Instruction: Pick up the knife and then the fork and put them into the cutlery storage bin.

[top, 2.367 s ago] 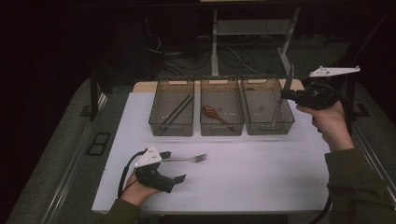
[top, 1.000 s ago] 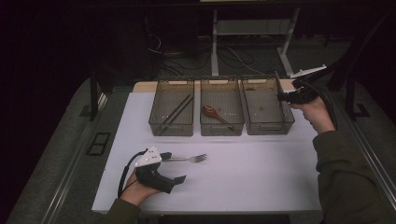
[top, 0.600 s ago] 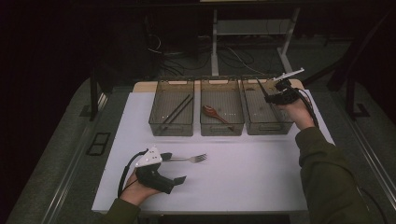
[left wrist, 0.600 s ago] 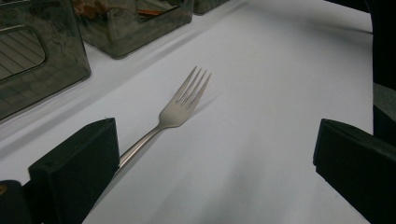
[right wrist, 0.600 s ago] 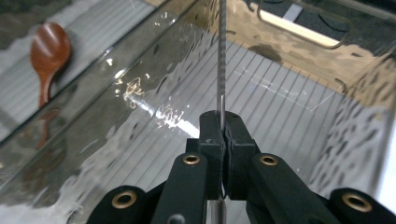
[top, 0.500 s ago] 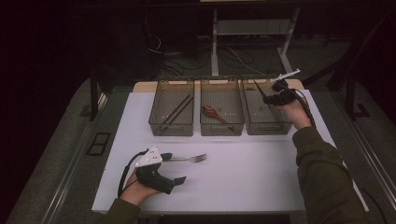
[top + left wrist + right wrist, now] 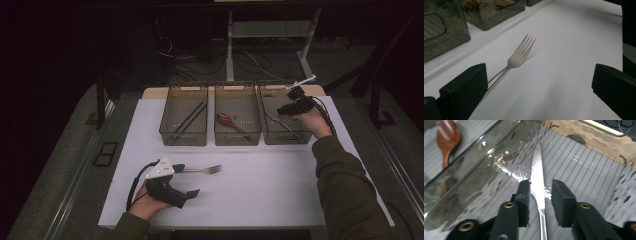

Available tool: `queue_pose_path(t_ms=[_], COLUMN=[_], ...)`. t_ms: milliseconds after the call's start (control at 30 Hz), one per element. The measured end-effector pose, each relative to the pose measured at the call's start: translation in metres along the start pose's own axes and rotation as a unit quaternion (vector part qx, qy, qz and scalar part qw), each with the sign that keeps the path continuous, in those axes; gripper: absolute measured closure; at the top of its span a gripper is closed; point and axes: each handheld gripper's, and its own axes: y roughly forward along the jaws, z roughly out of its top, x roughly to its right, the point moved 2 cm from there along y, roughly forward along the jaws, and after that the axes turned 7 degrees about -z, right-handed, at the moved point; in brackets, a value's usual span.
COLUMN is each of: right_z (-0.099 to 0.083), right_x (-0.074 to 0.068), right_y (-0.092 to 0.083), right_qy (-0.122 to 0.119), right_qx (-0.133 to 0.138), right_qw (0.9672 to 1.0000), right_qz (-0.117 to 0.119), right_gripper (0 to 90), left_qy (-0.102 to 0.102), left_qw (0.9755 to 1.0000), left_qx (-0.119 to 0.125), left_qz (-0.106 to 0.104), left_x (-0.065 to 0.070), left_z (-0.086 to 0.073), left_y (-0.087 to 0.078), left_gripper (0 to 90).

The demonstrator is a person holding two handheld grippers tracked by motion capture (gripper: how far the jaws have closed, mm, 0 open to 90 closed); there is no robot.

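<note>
1. Sorting cutlery into three clear bins looks like the work in hand: the right gripper (image 7: 537,202) sits inside the right-hand bin (image 7: 306,136) with its jaws just parted and a table knife (image 7: 537,173) lying loose on the ribbed floor between them, the pads no longer pressing it

2. Resting on the table, the left gripper (image 7: 537,87) has its jaws spread wide around the handle end of a fork (image 7: 520,53), which lies flat on the sheet just in front of it, ungrasped

3. Risk, as I judge it: lifting the right gripper out at a slant could catch a pad on the knife and drag it against the bin wall, or tip the light bin

4. Risk on the left: the fork lies flat on a smooth sheet, so closing the jaws too high may skid it away rather than pinch it

5. The middle bin holds a brown wooden spoon (image 7: 226,120) and the left bin (image 7: 182,137) dark chopsticks (image 7: 189,116)

6. A white sheet (image 7: 280,195) covers the table; beyond it the room is dark, with cables and desk legs on the floor
</note>
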Motion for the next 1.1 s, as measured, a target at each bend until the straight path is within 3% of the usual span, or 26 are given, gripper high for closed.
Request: queue_pose_path(t_ms=[133,233,467,567,800,1100], right_z=[-0.001,-0.003,-0.009,-0.014,-0.028,-0.056], right_x=[0.001,0.001,-0.005,-0.009,-0.024,-0.046], right_y=[-0.010,-0.020,-0.049,-0.060,-0.083,-0.098], right_qy=[0.002,0.017,0.030,0.033,0.020,0.003], right_qx=[0.015,0.031,0.082,0.102,0.149,0.172], right_qw=[0.9999,0.9991,0.9950,0.9932,0.9875,0.9842], right_qz=[0.005,0.023,0.048,0.046,0.049,0.042], right_gripper=[53.9,46.6,35.8,32.7,26.3,22.9], left_qy=[0.000,-0.002,-0.005,-0.005,-0.004,-0.005], left_qw=[1.0000,1.0000,1.0000,1.0000,1.0000,1.0000], left_qx=[0.001,0.002,0.000,0.000,-0.001,0.000], left_qz=[0.002,0.003,0.005,0.005,0.006,0.006], left_x=[0.000,0.000,-0.001,-0.001,-0.001,-0.001], left_z=[0.000,0.000,-0.001,0.000,0.000,-0.001], left_y=[0.000,-0.001,-0.001,-0.001,-0.001,0.000], left_gripper=[0.0,0.0,0.0,0.0,0.0,0.0])
